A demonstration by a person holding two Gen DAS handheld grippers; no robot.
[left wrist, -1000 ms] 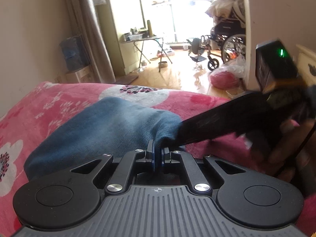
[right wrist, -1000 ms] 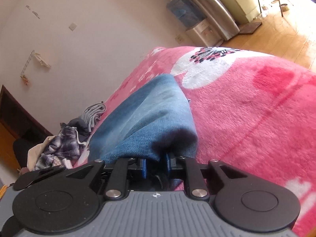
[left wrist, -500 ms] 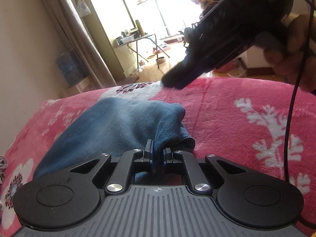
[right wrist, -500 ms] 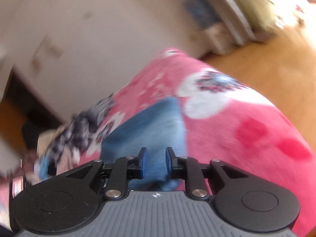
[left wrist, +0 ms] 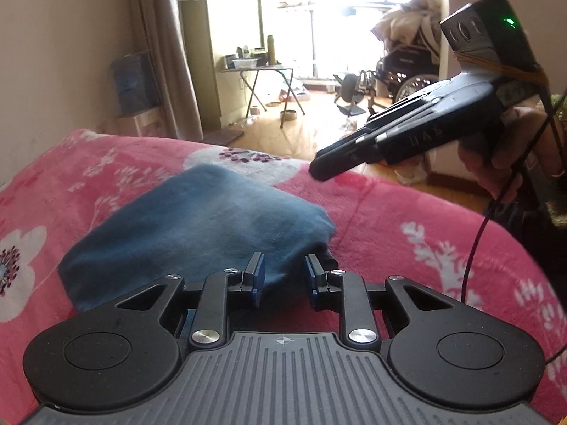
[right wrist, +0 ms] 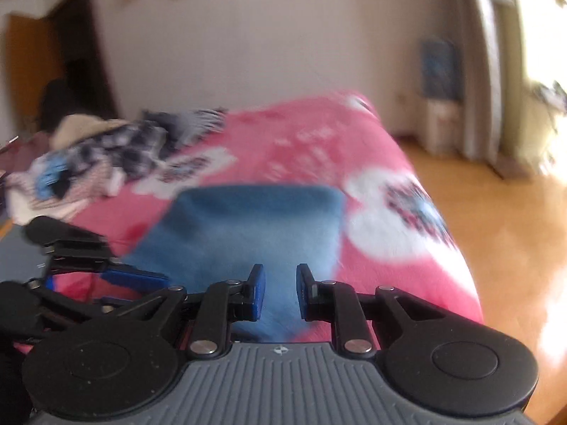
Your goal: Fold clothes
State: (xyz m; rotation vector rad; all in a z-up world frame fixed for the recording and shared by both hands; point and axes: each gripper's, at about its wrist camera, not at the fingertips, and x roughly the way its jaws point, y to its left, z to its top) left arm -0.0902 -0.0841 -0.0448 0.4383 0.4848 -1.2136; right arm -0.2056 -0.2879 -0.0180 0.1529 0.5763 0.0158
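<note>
Lying folded on the pink floral blanket point(left wrist: 407, 219), the blue jeans point(left wrist: 198, 226) sit before the left gripper point(left wrist: 281, 278), fingers apart; right gripper point(right wrist: 277, 288) at two o'clock, fingers also apart

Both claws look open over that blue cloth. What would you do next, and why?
Probably draw both away and reach for the pile of clothes. The jeans lie folded on the blanket; the left hand-held gripper is open at their edge, the right hand-held gripper open above them.
</note>
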